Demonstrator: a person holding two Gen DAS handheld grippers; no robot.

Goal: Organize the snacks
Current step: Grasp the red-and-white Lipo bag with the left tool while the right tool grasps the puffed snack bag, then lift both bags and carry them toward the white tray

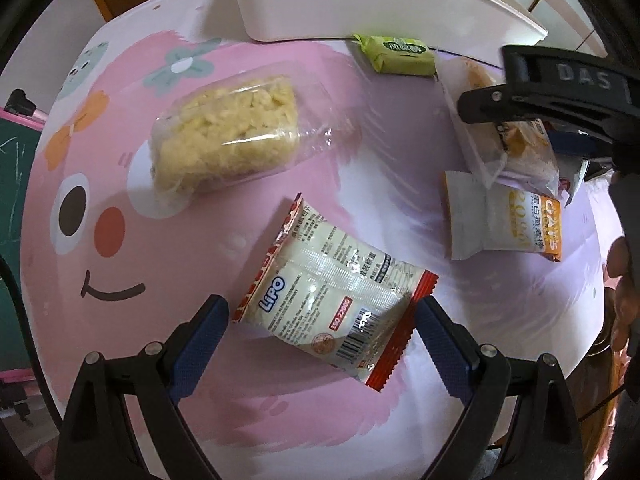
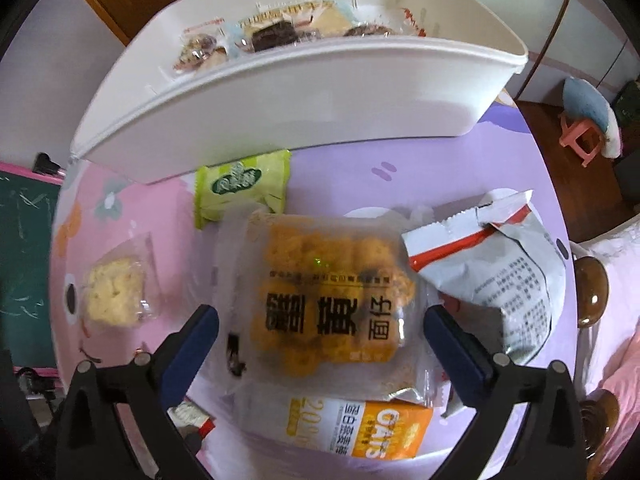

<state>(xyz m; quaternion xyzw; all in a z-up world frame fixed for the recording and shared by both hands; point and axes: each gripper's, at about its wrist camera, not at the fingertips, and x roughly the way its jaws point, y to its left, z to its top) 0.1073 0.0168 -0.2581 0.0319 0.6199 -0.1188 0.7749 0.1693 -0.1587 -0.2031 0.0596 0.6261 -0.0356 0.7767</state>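
On the pink table (image 1: 168, 240): left gripper (image 1: 320, 312) wide open astride the red-edged Lipo biscuit packet (image 1: 332, 304); right gripper (image 2: 320, 328) wide open astride the translucent orange-pastry packet (image 2: 320, 300). Neither gripped. Pick step; next, close, carry to far white plastic bin (image 2: 304, 108).

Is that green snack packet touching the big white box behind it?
Cannot tell. In the right wrist view the green packet sits right at the white box, no gap visible, but the box's wall may just overhang it.

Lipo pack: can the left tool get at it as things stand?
Probably yes. The Lipo pack lies flat between the open left tool's fingers, with nothing on top of it or across its sides.
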